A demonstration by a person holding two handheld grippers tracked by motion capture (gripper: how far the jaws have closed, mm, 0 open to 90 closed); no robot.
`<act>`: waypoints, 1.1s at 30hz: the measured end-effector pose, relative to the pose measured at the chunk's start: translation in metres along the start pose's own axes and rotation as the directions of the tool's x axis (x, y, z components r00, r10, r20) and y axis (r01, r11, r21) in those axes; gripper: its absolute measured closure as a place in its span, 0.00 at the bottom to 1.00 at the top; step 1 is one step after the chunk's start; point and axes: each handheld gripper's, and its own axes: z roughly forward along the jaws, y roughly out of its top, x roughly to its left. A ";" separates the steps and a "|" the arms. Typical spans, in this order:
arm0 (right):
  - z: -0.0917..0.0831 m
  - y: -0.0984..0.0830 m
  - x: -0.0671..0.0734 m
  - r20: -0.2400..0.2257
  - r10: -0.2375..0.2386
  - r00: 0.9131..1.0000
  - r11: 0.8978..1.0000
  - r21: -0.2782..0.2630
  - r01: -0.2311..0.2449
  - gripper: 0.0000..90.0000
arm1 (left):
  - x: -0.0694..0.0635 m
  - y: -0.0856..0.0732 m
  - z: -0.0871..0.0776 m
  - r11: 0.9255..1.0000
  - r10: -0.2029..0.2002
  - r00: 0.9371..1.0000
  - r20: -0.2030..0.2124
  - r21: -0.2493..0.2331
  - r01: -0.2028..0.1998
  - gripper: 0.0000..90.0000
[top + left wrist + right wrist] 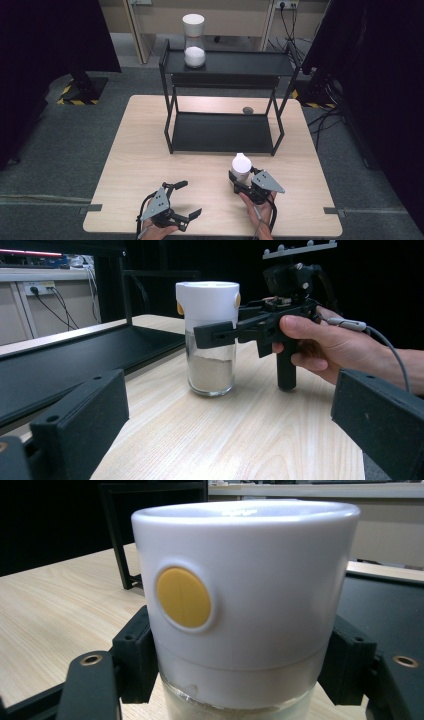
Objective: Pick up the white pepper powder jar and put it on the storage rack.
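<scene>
spread left tool (186, 200) and right tool (239, 182) pinching jar (241, 166) on pale wooden table (135, 165), grey carpet around

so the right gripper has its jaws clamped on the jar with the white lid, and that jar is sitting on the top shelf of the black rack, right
Not quite. The right gripper does clamp the jar with the white lid, but that jar stands on the wooden table in front of the black rack, as the high view shows. The jar on the top shelf is a second one, untouched.
</scene>
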 end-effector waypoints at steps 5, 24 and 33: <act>-0.004 0.005 0.001 -0.020 -0.004 1.000 1.000 -0.029 0.003 0.34 | 0.000 0.000 0.000 1.000 -0.002 1.000 -0.002 0.000 0.002 0.01; -0.012 0.039 -0.004 -0.073 -0.017 0.997 0.997 -0.071 0.012 0.34 | 0.000 -0.001 0.000 1.000 0.001 1.000 -0.001 0.001 -0.001 0.02; -0.013 0.065 -0.006 -0.091 -0.033 0.995 0.996 -0.089 0.025 0.34 | 0.000 -0.001 0.000 1.000 0.000 1.000 0.001 0.003 0.000 0.02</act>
